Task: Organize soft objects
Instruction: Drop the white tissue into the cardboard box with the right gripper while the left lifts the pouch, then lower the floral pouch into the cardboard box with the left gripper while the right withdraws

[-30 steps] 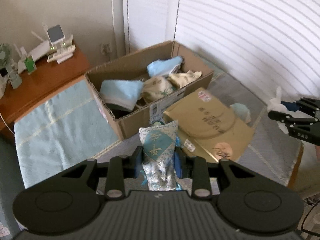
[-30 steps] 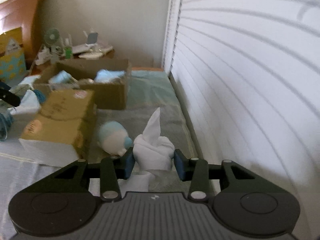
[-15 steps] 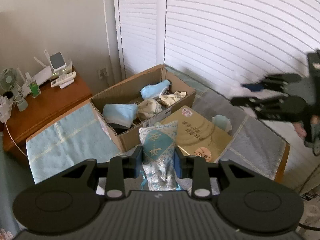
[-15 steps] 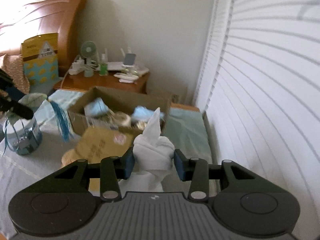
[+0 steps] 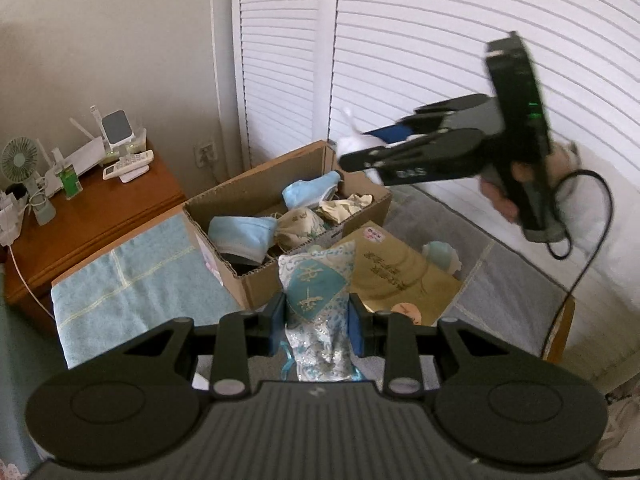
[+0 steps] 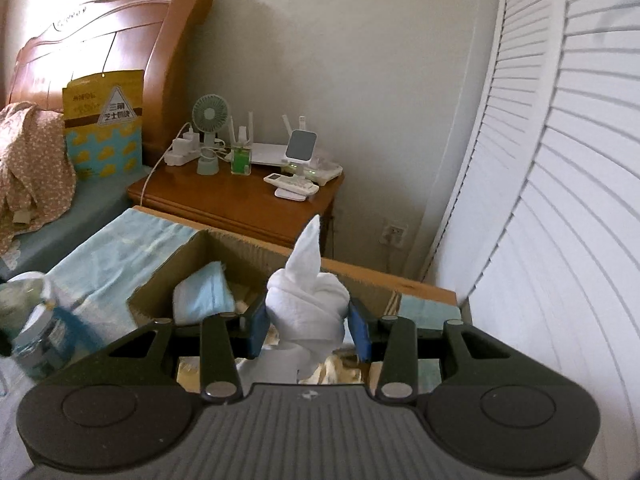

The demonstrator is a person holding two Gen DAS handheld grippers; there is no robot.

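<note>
Right gripper [image 6: 306, 330], jaws clamped on a rolled white cloth [image 6: 308, 312] w/ one pointed end sticking up, hangs over the open cardboard box [image 6: 256, 252]; the left wrist view shows it above the box's far corner, a hand [image 5: 500, 200] on the grip. Left gripper [image 5: 316, 320] is likewise closed, on a blue-and-white patterned pouch [image 5: 316, 300], and sits nearer the camera side, short of the box's front wall.

The box already holds soft items: a light-blue folded cloth [image 5: 244, 234], a second blue piece [image 5: 312, 190] and beige pouches [image 5: 298, 224]. It stands on a blue towel [image 5: 132, 280], w/ a flat tan carton [image 5: 396, 276] just beside it. One small pale-blue item [image 5: 440, 254] lies outside, beyond the carton. A wooden nightstand [image 6: 240, 200] w/ a fan and chargers stands behind.

Step in hand, as it reads: drop the white roll into the box. To do it well, the person should bring the roll fully inside the rim, over a free patch rather than on the blue cloth's edge, lower it until it nearly touches the contents, then part the jaws so the roll does not unwind or bounce out. The left gripper is best kept back and clear until the right pulls away, then bring the pouch in over the front wall. The cable [image 5: 576, 280] trailing from the right tool could snag the carton corner; keep it lifted.
</note>
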